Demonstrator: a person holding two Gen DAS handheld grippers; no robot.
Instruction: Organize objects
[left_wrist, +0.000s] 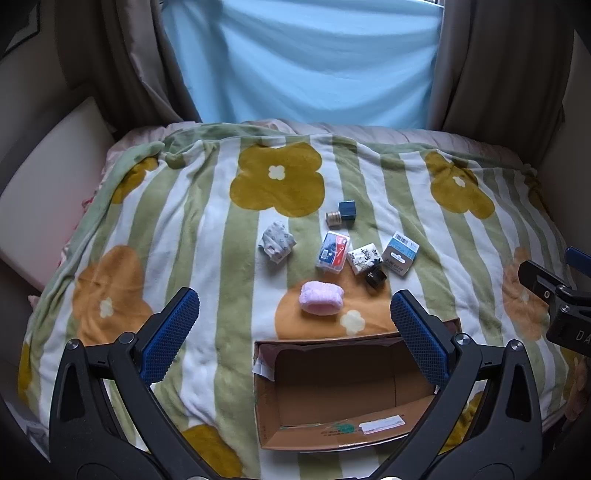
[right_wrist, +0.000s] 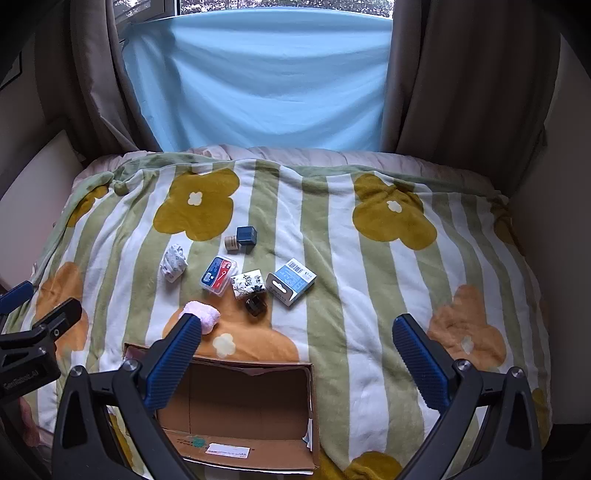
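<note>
An open cardboard box (left_wrist: 343, 435) (right_wrist: 251, 439) lies empty on the blanket near me. Beyond it lie a pink rolled cloth (left_wrist: 321, 297) (right_wrist: 207, 319), a small black object (left_wrist: 376, 277) (right_wrist: 255, 305), a patterned white packet (left_wrist: 364, 257) (right_wrist: 248, 283), a red-and-blue case (left_wrist: 333, 249) (right_wrist: 218, 275), a blue-and-white carton (left_wrist: 400, 253) (right_wrist: 291, 281), a grey patterned bundle (left_wrist: 277, 242) (right_wrist: 173, 263), a tape roll (left_wrist: 334, 218) (right_wrist: 231, 242) and a dark blue cube (left_wrist: 347, 209) (right_wrist: 246, 235). My left gripper (left_wrist: 295, 314) is open and empty above the box. My right gripper (right_wrist: 295, 336) is open and empty.
A striped floral blanket (left_wrist: 184, 229) (right_wrist: 369, 277) covers the bed. A light blue sheet (left_wrist: 303, 62) and brown curtains (left_wrist: 498, 66) hang behind. A white cushion (left_wrist: 48, 192) sits at the left. The right gripper's body (left_wrist: 561, 299) shows at the left wrist view's right edge.
</note>
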